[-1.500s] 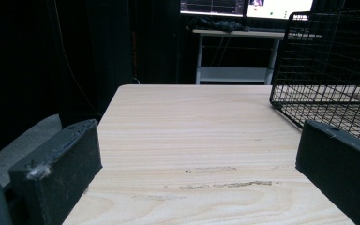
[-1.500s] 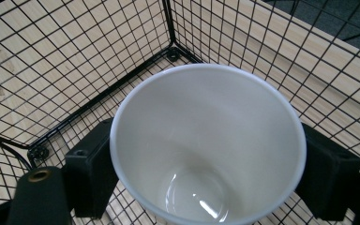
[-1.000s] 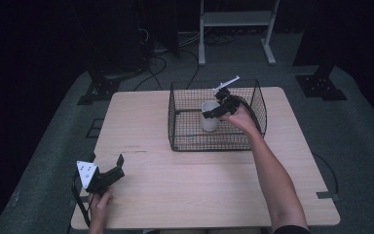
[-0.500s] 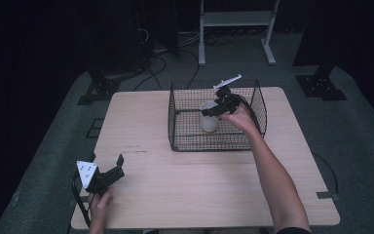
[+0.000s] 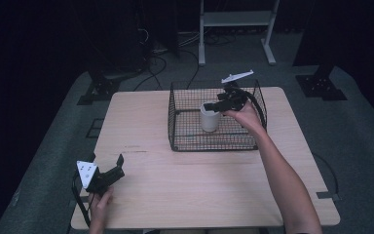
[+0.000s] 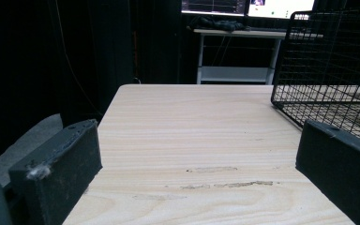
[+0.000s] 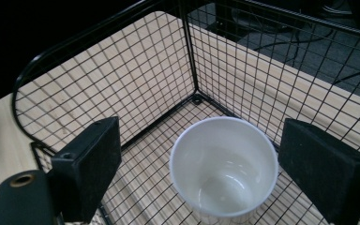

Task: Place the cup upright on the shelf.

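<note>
The cup is plain white inside and out, glossy, with no print. The basket around it is black wire, its walls and floor a fine square grid through which the pale wood shows. The counter is light beige wood with long, faint grain lines and a few darker scuff streaks on the side of the basket toward the person. The right gripper, above the cup, is black with dull black jaw pads and a light grey plate on top. The left gripper, well apart from the basket, is black too, with a white-grey three-cornered plate. The floor around the counter is dark grey.
</note>
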